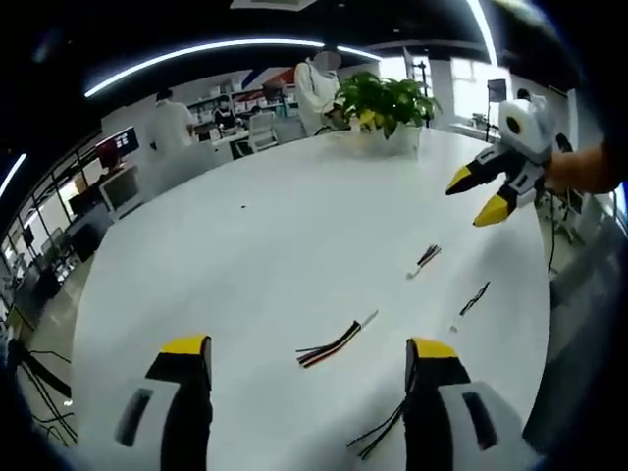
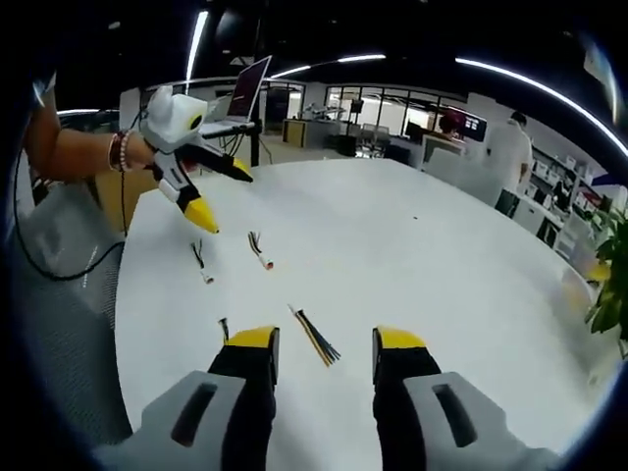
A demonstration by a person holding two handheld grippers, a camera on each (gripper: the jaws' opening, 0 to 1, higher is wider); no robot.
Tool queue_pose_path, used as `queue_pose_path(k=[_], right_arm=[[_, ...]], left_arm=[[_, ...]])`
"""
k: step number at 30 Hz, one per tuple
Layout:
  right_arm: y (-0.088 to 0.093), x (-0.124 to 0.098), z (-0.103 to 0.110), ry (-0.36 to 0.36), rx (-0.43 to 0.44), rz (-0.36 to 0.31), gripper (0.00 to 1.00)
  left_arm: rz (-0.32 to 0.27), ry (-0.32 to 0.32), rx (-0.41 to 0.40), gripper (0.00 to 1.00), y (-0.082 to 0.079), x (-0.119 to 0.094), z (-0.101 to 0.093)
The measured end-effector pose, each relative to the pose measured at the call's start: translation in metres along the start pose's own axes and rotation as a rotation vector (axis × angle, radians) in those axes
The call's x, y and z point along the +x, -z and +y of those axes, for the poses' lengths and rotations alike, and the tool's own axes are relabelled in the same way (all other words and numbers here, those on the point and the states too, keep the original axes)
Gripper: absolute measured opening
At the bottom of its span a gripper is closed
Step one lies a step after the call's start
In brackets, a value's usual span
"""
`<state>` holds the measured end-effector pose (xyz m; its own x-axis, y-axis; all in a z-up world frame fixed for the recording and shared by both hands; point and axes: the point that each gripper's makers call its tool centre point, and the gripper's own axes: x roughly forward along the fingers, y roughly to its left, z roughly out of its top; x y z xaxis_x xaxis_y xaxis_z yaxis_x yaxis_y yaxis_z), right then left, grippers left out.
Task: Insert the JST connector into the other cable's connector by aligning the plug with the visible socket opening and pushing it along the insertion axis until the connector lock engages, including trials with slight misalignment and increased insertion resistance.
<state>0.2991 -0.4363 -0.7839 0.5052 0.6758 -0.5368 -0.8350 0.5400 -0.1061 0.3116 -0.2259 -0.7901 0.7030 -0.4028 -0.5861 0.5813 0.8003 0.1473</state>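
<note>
Large round white worktop [image 1: 265, 226] in an open office, seen from two hand-held grippers.

Left gripper view: left hand-held gripper [image 1: 309, 355] low over the near edge of the worktop, two black jaws with yellow tips rising from the bottom, spread wide apart, nothing between them. Between the jaw tips, lying flat on the worktop, a short cable with red and black wires [image 1: 334, 343] ending in a small white connector toward the right. Beside the right jaw, a bundle of dark loose wires [image 1: 378, 434], partly hidden by that jaw. Farther out to the right, two more short cables [image 1: 424, 260] [image 1: 474, 298], well apart from each other, each with a small pale connector end. Upper right: right hand-held gripper [image 1: 476, 196], white body, yellow-tipped jaws apart, held above the worktop by a hand and forearm [image 1: 579, 169] reaching in from the right, jaws pointing left and down. Potted green plant [image 1: 385, 103] at the far side of the worktop; people standing beyond it.

Right gripper view: right hand-held gripper [image 2: 324, 341] with jaws spread, empty, over the worktop [image 2: 412, 255]. Just ahead between the tips, a fanned cable of yellow and dark wires [image 2: 316, 337]. Farther left, two short cables [image 2: 259, 249] [image 2: 200, 260] near each other, not touching. Upper left: left hand-held gripper [image 2: 218, 192] held aloft by a forearm with a beaded wristband [image 2: 118, 152], jaws apart, tips aimed down toward those cables. Open laptop [image 2: 245, 93] behind it.
</note>
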Motion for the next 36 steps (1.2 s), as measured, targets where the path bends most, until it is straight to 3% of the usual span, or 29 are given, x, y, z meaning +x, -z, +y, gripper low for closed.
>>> queue_pose_path(k=[7, 16, 22, 28, 36], right_arm=[[0.001, 0.014, -0.001, -0.039, -0.003, 0.003, 0.35], [0.006, 0.027, -0.003, -0.081, 0.004, 0.012, 0.34], [0.006, 0.038, -0.001, -0.106, 0.008, 0.013, 0.33], [0.007, 0.053, 0.005, -0.136, -0.007, 0.014, 0.3], [0.009, 0.067, 0.021, -0.208, -0.019, -0.024, 0.25]], left_arm=[[-0.048, 0.07, 0.045, 0.76, -0.009, 0.02, -0.012], [-0.067, 0.156, 0.101, 0.71, -0.001, 0.045, -0.024], [-0.057, 0.186, 0.084, 0.66, 0.005, 0.056, -0.03], [-0.055, 0.211, 0.098, 0.57, 0.008, 0.063, -0.036], [-0.048, 0.249, 0.115, 0.37, 0.01, 0.062, -0.044]])
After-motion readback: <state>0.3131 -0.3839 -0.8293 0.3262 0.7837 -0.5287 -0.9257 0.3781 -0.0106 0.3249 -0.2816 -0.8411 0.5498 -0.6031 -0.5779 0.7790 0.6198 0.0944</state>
